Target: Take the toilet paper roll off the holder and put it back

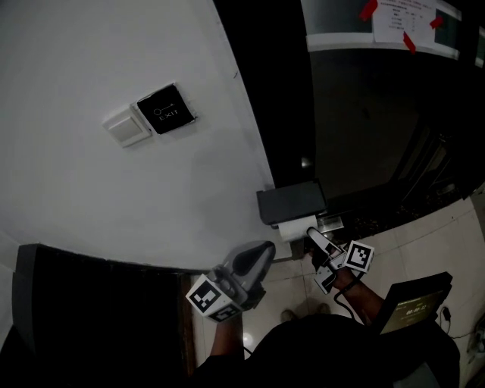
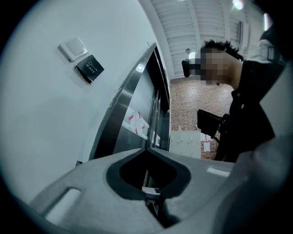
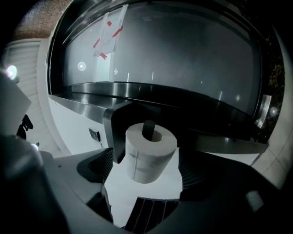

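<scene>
A white toilet paper roll (image 3: 150, 153) sits on the dark bar of a black holder (image 3: 120, 119) fixed to the wall. In the head view the roll (image 1: 295, 228) hangs just under the holder's cover (image 1: 292, 202). My right gripper (image 3: 146, 158) is open, with one jaw on each side of the roll and a gap showing on both sides. The head view has that gripper (image 1: 317, 241) right at the roll's lower right. My left gripper (image 1: 261, 252) hovers left of the holder, shut and empty, its tips (image 2: 147, 150) meeting in front of the door frame.
A black exit plate (image 1: 164, 110) and a white switch (image 1: 127, 127) are on the white wall. A dark glass door with a taped notice (image 1: 402, 19) stands right of the holder. A person (image 2: 249, 105) is close behind. A dark panel (image 1: 91, 318) is at lower left.
</scene>
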Demonstrator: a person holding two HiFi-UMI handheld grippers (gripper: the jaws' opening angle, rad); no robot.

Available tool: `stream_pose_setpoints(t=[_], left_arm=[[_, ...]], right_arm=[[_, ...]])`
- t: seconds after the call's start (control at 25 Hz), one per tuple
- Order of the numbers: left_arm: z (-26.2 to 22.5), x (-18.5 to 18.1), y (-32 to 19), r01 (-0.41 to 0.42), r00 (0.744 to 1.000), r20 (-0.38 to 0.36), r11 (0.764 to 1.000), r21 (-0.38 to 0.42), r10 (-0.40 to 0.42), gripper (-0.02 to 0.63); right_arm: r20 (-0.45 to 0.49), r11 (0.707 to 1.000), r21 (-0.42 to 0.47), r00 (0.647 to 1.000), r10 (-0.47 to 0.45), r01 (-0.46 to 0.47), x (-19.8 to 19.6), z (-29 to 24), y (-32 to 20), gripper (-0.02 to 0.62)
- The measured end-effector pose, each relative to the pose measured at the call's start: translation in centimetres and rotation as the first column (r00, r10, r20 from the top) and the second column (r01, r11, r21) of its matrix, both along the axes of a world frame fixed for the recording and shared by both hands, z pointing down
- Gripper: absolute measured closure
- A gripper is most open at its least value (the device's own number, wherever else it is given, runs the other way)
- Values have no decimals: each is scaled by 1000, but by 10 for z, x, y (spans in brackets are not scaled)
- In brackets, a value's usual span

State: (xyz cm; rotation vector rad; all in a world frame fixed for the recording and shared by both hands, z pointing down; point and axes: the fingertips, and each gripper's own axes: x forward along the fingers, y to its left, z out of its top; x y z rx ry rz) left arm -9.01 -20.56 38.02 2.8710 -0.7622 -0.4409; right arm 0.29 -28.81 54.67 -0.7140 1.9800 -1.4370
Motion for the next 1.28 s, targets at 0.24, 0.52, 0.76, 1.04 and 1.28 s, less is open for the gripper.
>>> stream_pose_setpoints(t=[0.24,0.52,0.76,1.04,1.28], left_arm=[[-5,15,-7,-34,999,2,999,9,34,606],[-25,30,-6,-92,995,-30,994,57,94,606],[-31,27,-6,-94,995,-21,993,77,95,606],[-34,19,-4,-74,997,-12,994,83,76,606],[-32,13,-5,-66,998,-12,994,85,67,606]], right_arm=[[-178,970,221,974,143,-102,66,-50,12,241],[-268,764,645,941,206,17,58,-181,41,566],[-361,607,779,905,225,160,25,-226,56,594],[-423,602,759,890,169,246,-1,-217,59,594],[-434,592,764,884,174,258,-7,-219,59,595]])
